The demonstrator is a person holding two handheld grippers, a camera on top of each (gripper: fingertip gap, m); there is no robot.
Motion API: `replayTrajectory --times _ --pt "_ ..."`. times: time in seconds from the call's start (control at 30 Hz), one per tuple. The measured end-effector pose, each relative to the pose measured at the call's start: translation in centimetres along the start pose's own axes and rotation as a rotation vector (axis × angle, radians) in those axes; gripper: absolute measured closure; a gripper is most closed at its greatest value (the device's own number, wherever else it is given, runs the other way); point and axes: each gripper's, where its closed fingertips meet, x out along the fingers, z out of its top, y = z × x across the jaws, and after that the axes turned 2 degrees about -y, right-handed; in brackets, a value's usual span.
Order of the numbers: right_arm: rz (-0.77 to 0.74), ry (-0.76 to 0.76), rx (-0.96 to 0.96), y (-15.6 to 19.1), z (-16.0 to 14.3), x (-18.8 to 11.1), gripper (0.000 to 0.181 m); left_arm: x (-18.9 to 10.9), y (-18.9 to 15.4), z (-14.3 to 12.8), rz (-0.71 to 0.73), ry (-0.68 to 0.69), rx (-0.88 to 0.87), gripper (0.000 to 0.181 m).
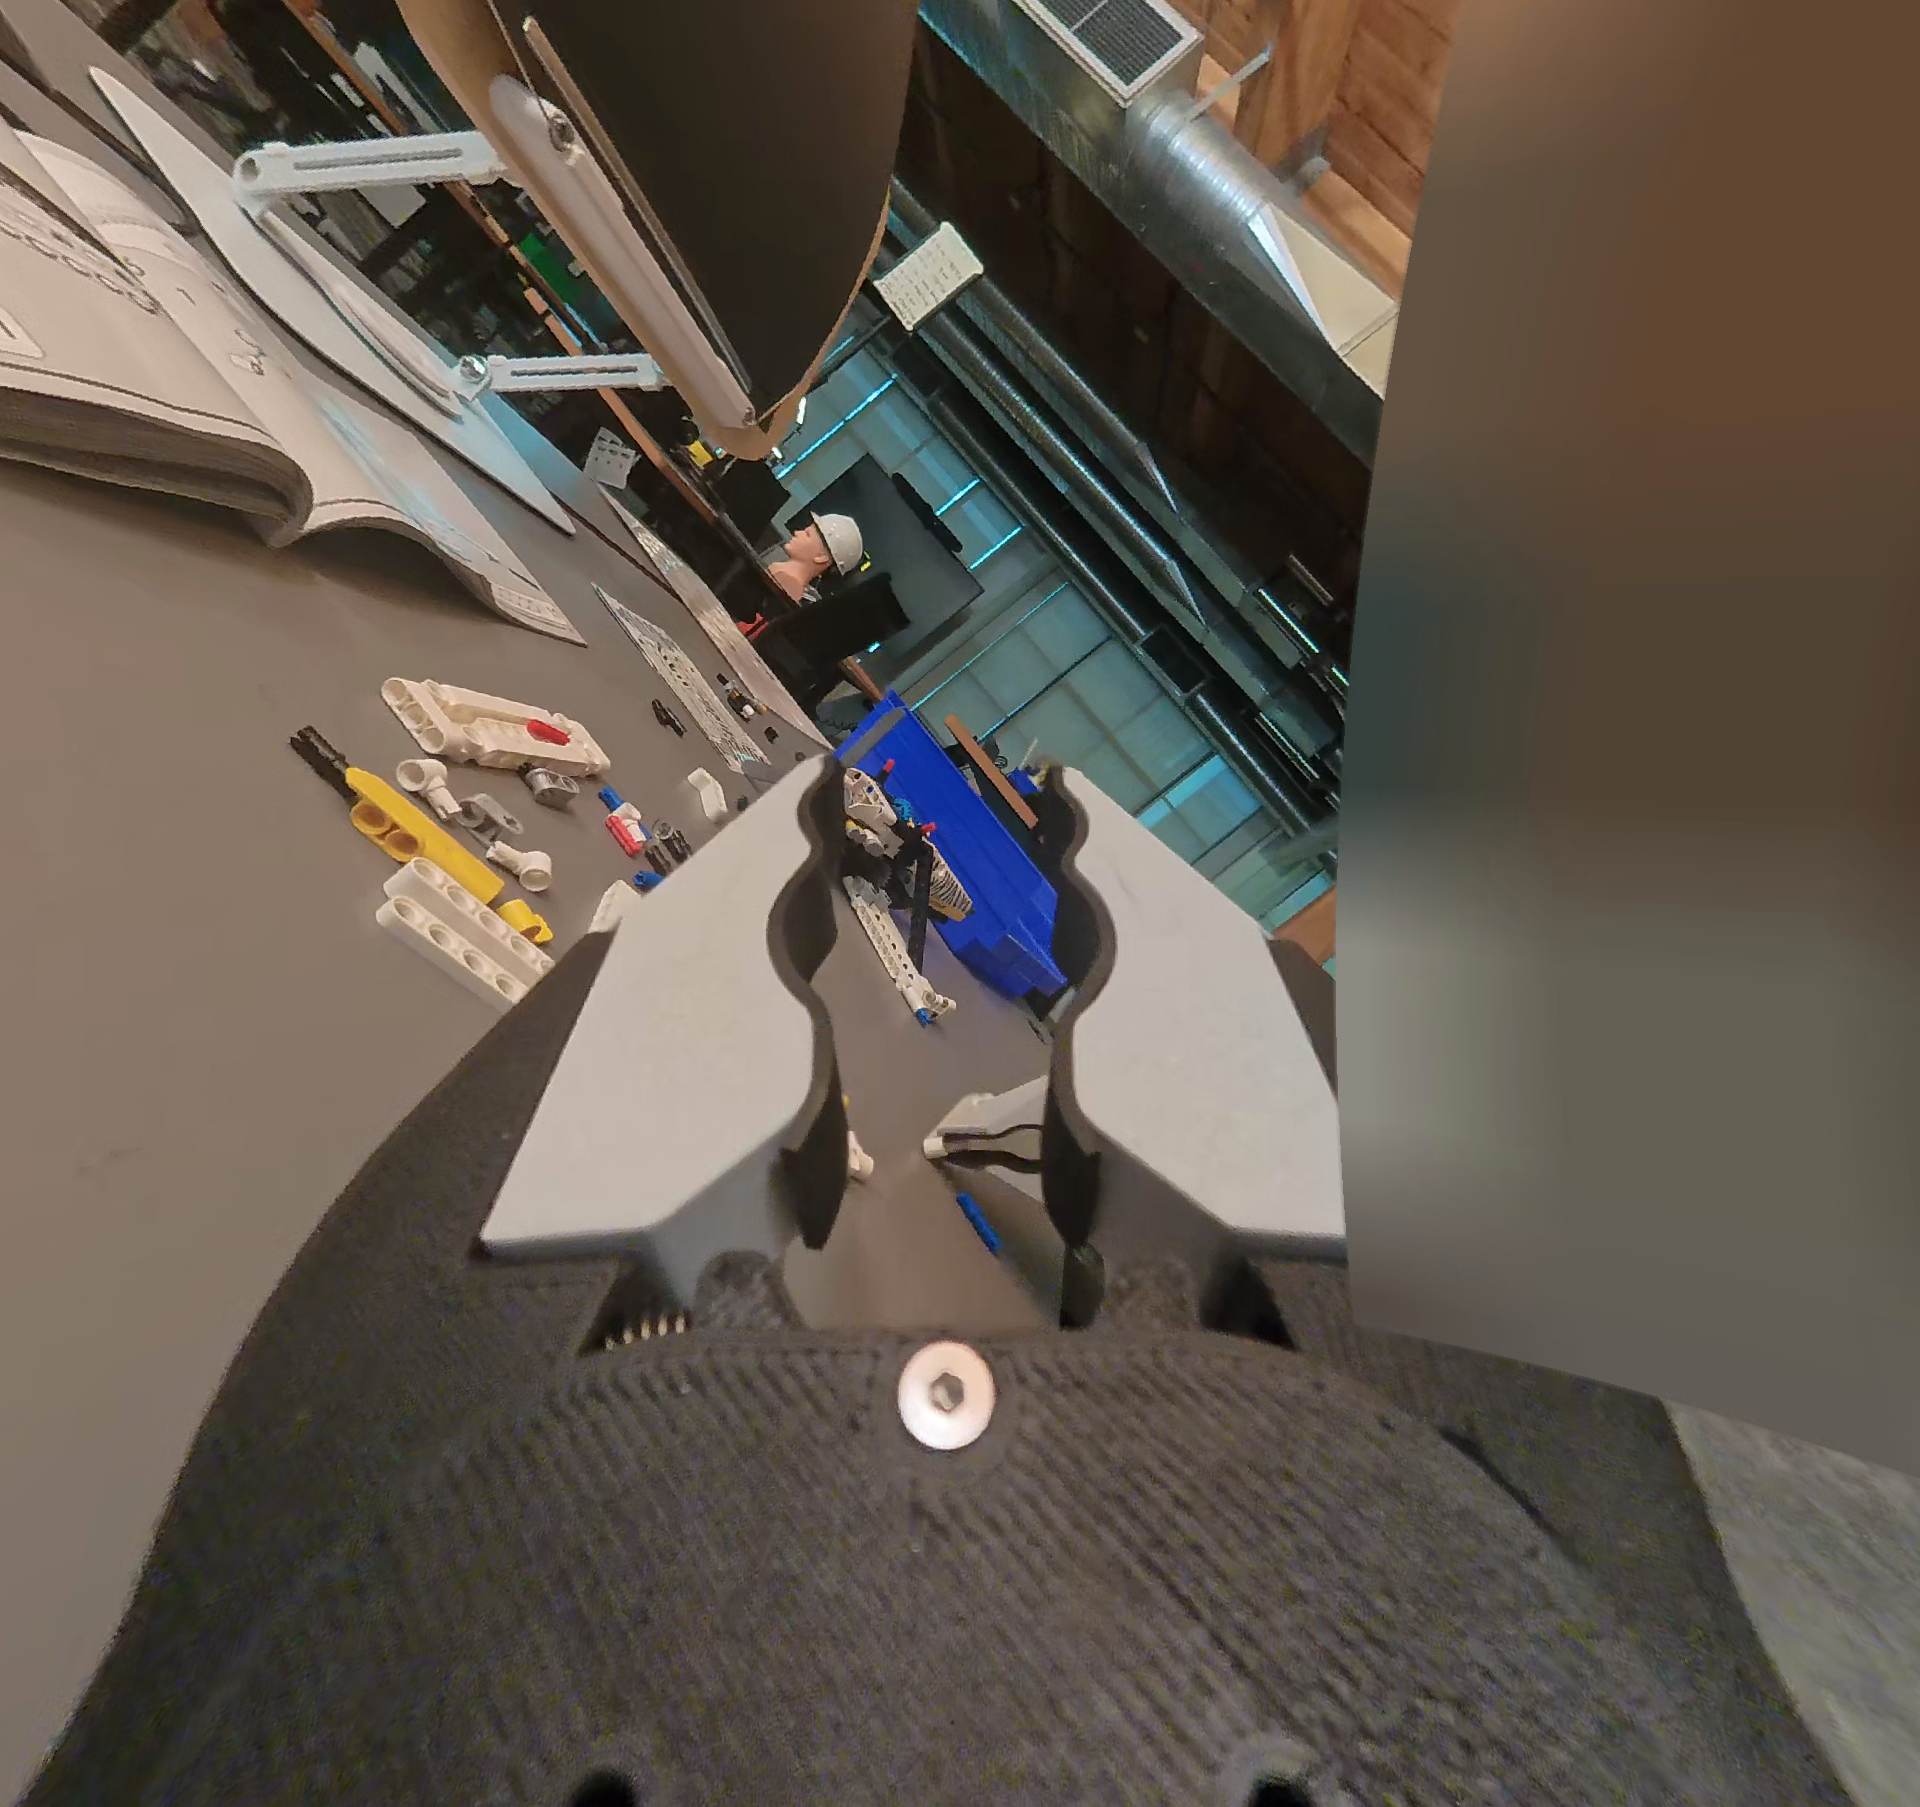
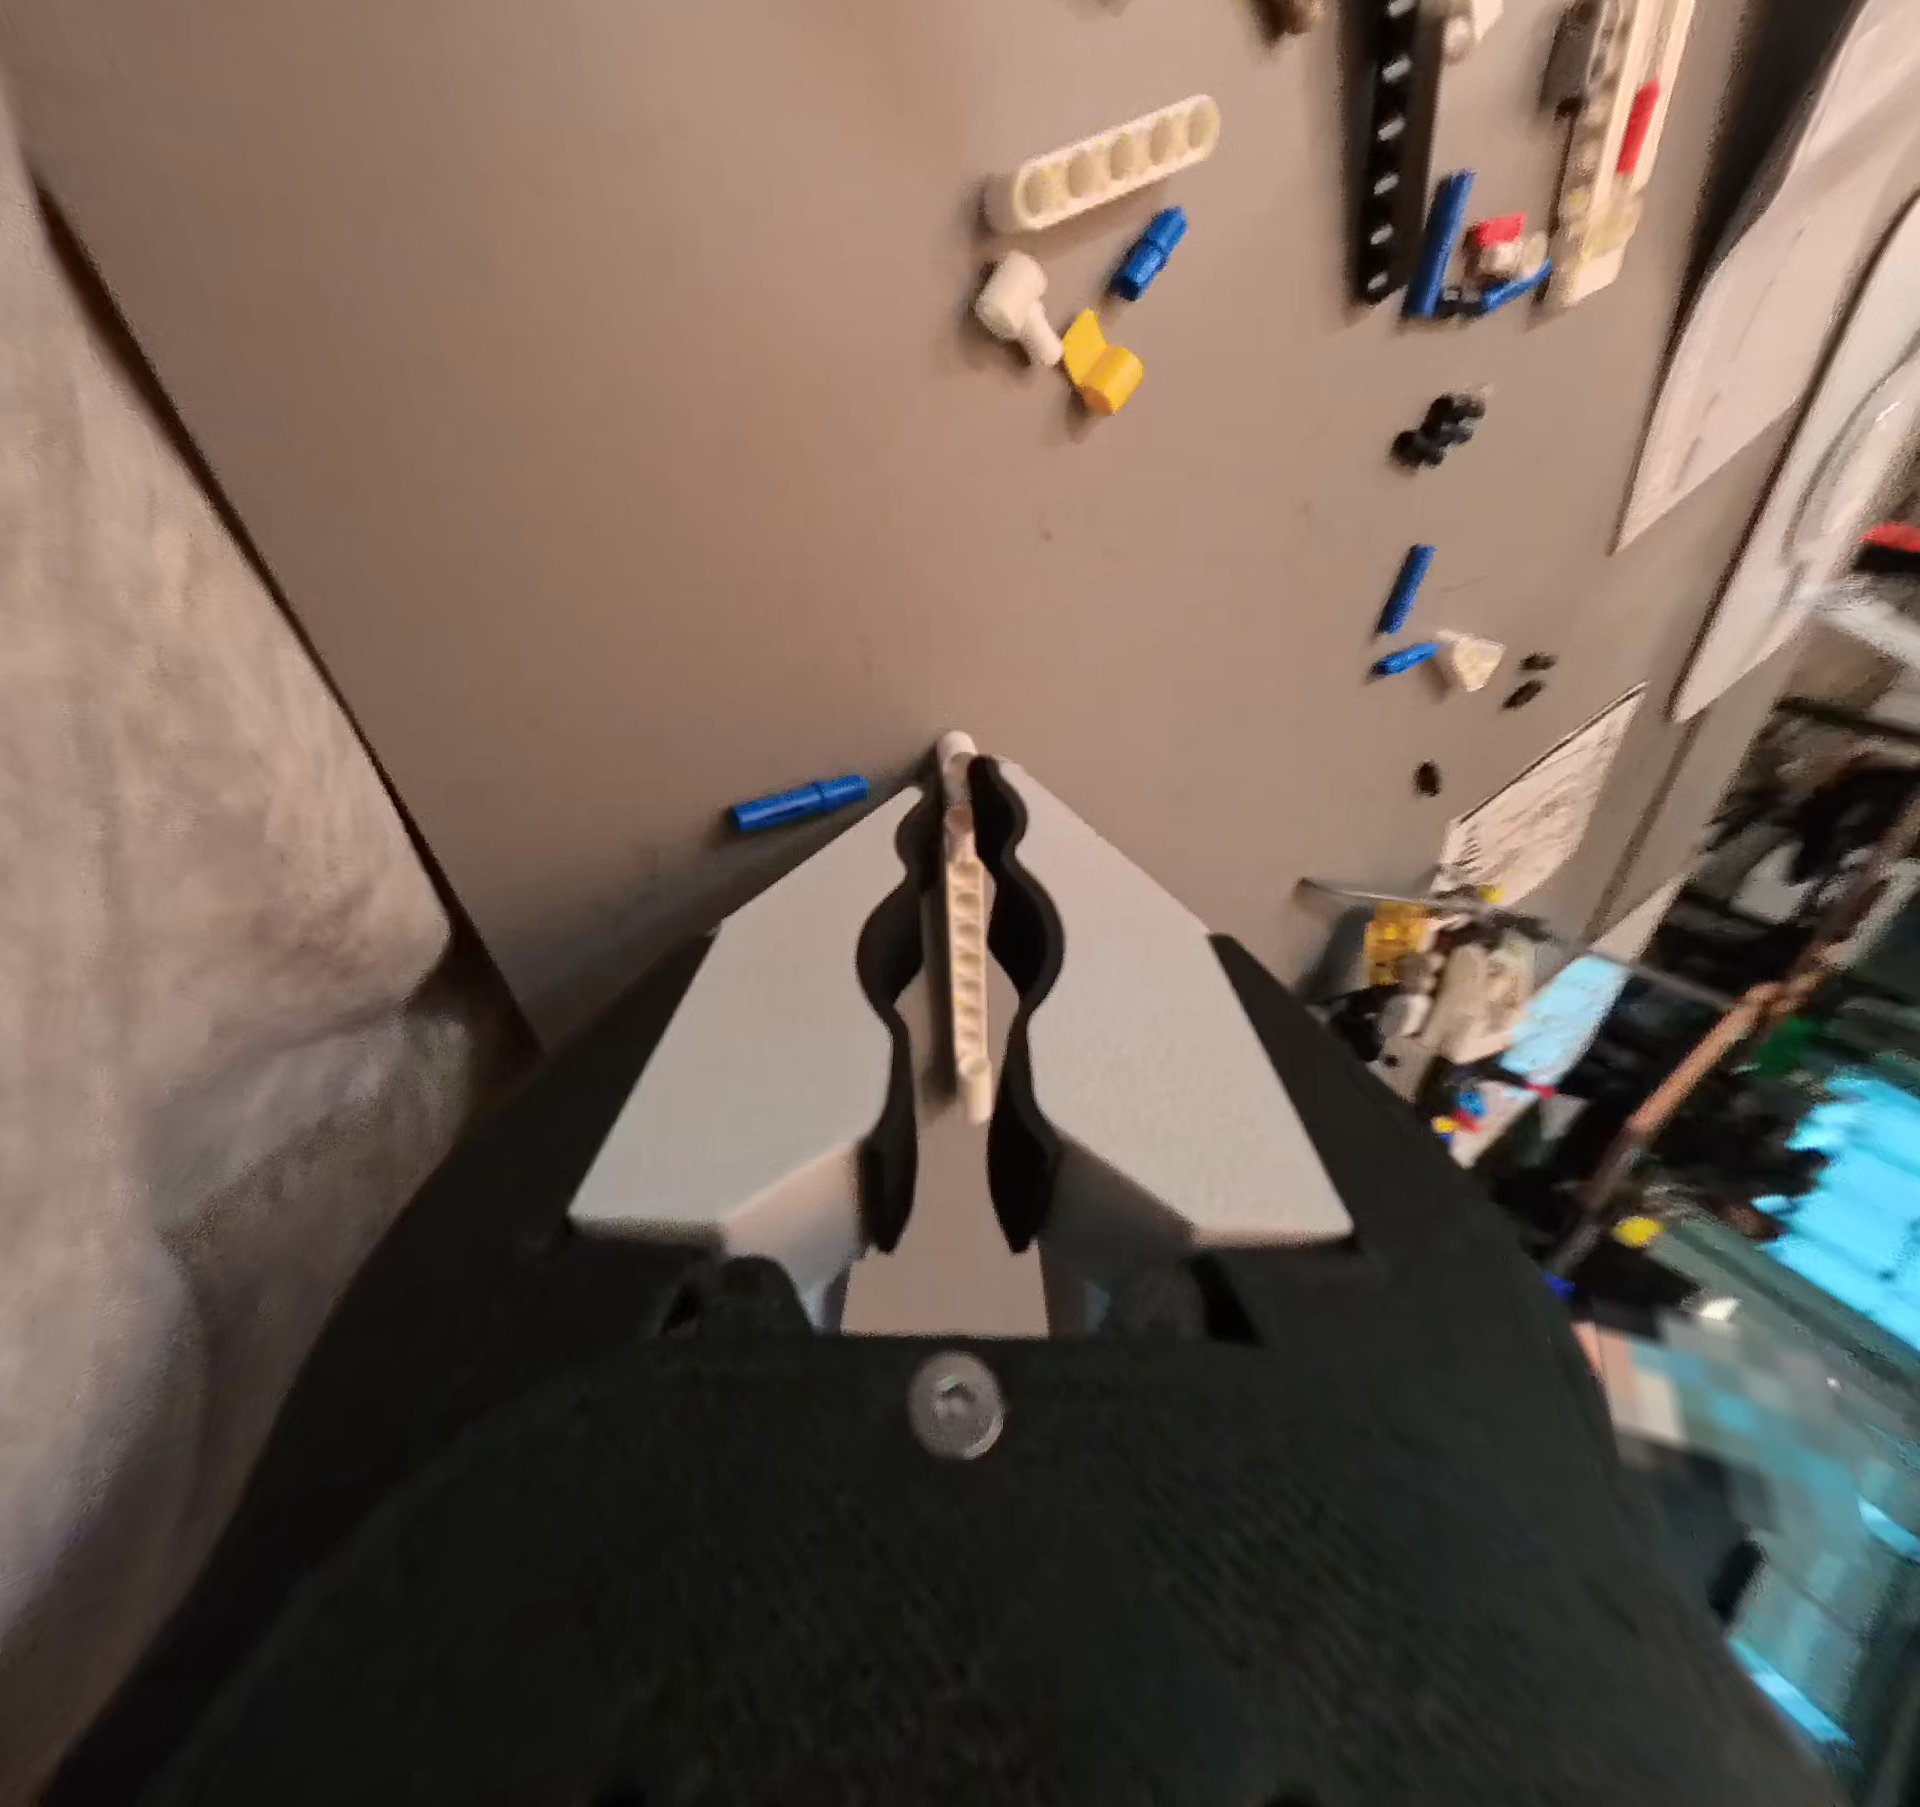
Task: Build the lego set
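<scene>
Between my right gripper's (image 2: 961,791) two fingers I hold a long white lego beam (image 2: 968,936) with a row of holes. The fingers squeeze it tight, and its tip pokes out past them, close to the grey table (image 2: 623,407). Just left of that tip lies a small blue pin (image 2: 798,801). Farther ahead sit a white holed beam (image 2: 1101,162), a yellow piece (image 2: 1099,363) and a long black beam (image 2: 1387,105).

My left gripper (image 1: 940,781) is wide open and holds nothing. Ahead of it, seen through the gap, stands the part-built lego model (image 1: 899,864) by a blue bin (image 1: 966,853). Off to its left lie loose pieces: a yellow beam (image 1: 416,827), white beams (image 1: 462,926) and a white panel (image 1: 488,723). Farther left lies the open instruction book (image 1: 156,375).
</scene>
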Motion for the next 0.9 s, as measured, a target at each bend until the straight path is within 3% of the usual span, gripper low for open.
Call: replayTrajectory --times 0.2,0.33,0.6,0.8,0.9 --pt "0.183 -0.092 0.388 -0.4 -0.2 -0.2 0.175 0.0 -0.2 0.1 -0.027 0.003 -0.025 0.145" --pt "0.267 -0.243 0.684 -2.1 0.1 -0.8 0.175 0.0 -0.3 -0.1 -0.031 0.006 -0.019 0.145" --pt "0.414 -0.464 1.08 -4.2 -1.0 -2.1 0.175 0.5 -0.4 -1.0 -0.005 0.051 0.041 0.144" --pt "0.534 -0.45 1.084 -0.5 -1.0 -3.1 0.175 0.9 -0.3 -2.0 0.025 0.098 0.095 0.144" --pt "0.427 -0.381 1.001 -0.2 -2.4 -2.5 0.175 1.0 -0.3 -2.2 0.033 0.103 0.117 0.144"
